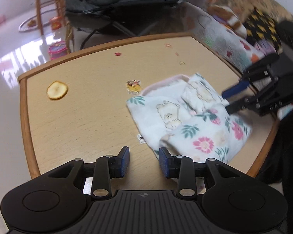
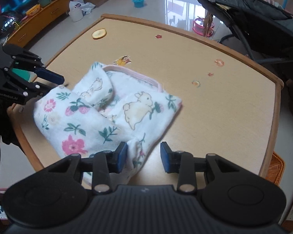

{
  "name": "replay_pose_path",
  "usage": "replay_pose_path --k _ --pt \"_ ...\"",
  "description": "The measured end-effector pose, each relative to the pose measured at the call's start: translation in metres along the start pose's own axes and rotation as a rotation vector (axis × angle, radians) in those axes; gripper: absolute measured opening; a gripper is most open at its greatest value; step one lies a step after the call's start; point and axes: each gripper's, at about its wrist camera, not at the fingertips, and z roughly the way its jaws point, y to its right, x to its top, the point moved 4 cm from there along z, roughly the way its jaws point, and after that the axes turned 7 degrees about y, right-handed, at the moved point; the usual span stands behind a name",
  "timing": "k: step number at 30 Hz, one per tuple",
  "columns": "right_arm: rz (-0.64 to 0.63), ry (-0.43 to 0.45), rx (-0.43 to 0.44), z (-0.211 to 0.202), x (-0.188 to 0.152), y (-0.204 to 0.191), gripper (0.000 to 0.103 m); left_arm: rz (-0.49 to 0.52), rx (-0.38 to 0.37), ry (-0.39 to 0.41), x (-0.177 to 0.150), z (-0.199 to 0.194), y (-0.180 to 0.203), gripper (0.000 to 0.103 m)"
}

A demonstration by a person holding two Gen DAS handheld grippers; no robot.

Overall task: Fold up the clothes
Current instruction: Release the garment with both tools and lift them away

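Observation:
A white garment with flowers, rabbits and pink trim lies bunched and partly folded on the wooden table. My left gripper is open, just above the table by the garment's near edge; its right finger touches the cloth. In the right wrist view the garment lies ahead and my right gripper is open, with a corner of cloth lying between its fingers near the left pad. The left gripper also shows there at the garment's left edge, and the right gripper shows in the left wrist view at the garment's right edge.
A round yellow slice-shaped piece and small stickers lie on the table. A dark folding chair stands beyond the far edge. Toys and containers lie on the floor. A wicker basket is at the right.

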Motion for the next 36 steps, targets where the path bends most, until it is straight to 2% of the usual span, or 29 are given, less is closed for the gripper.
replay_pose_path --k 6,8,12,16,21,23,27,31,36 --pt "-0.062 0.088 -0.012 -0.032 0.012 -0.002 0.038 0.122 0.04 0.117 0.016 -0.038 -0.002 0.037" --pt "-0.082 0.117 -0.008 -0.045 0.016 -0.001 0.039 0.144 0.006 0.136 0.022 -0.053 -0.003 0.038" --pt "-0.175 0.139 0.047 -0.067 0.02 -0.012 0.04 0.218 -0.054 0.111 0.025 -0.078 0.004 0.038" --pt "-0.281 0.115 0.178 -0.081 0.008 -0.042 0.04 0.291 -0.1 0.091 0.02 -0.09 0.016 0.038" --pt "-0.382 0.062 0.222 -0.079 -0.017 -0.076 0.04 0.265 -0.156 0.069 0.0 -0.081 0.032 0.038" --pt "-0.442 0.04 0.227 -0.078 -0.029 -0.09 0.04 0.275 -0.204 0.074 -0.009 -0.08 0.043 0.038" --pt "-0.56 0.013 0.232 -0.078 -0.051 -0.113 0.04 0.318 -0.241 0.06 -0.022 -0.077 0.063 0.038" --pt "-0.629 -0.021 0.258 -0.074 -0.073 -0.129 0.04 0.318 -0.239 0.068 -0.023 -0.073 0.07 0.038" --pt "-0.737 -0.02 0.183 -0.056 -0.09 -0.14 0.04 0.305 -0.207 0.081 -0.013 -0.075 0.067 0.038"
